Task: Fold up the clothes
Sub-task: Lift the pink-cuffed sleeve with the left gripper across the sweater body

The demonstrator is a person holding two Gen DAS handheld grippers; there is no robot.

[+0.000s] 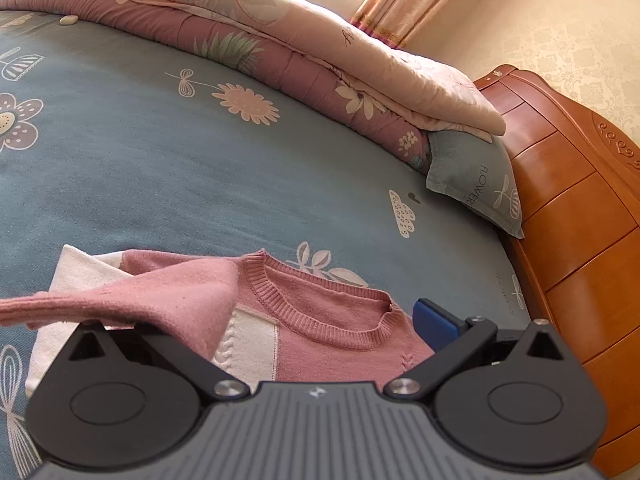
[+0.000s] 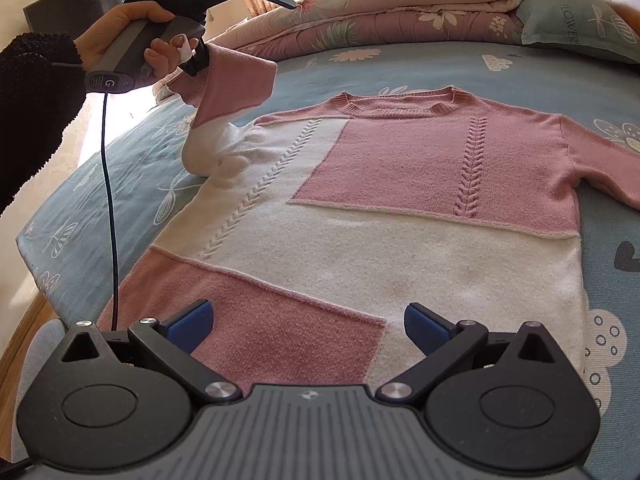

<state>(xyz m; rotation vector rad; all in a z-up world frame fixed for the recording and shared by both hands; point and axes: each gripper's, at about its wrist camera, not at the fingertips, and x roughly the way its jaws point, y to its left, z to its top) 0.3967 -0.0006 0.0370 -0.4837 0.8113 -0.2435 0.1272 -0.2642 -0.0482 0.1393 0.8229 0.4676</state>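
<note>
Pink-and-white knitted sweater [image 2: 384,216]: flat, face-up on the blue flowered bed sheet [image 2: 120,168]; body unfolded. Sleeve [image 2: 236,84] by its collar lifted, draped over left gripper [image 1: 256,320], jaws apart. Right gripper [image 2: 308,322] at hem: wide open, empty. Folding barely begun.

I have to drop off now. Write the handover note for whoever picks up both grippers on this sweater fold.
Left gripper: holds the sweater's sleeve lifted off the bed; the sleeve drapes over one finger in its own view, so the exact grip is unclear.
Right gripper: open and empty, poised over the hem of the sweater.
Sweater: flat and face up, collar toward the folded quilt; the other sleeve lies spread out to the side.
Done: garment laid out, first sleeve raised.
Left: probably lay that sleeve across the body, fold the other sleeve in, then fold the hem up.
</note>
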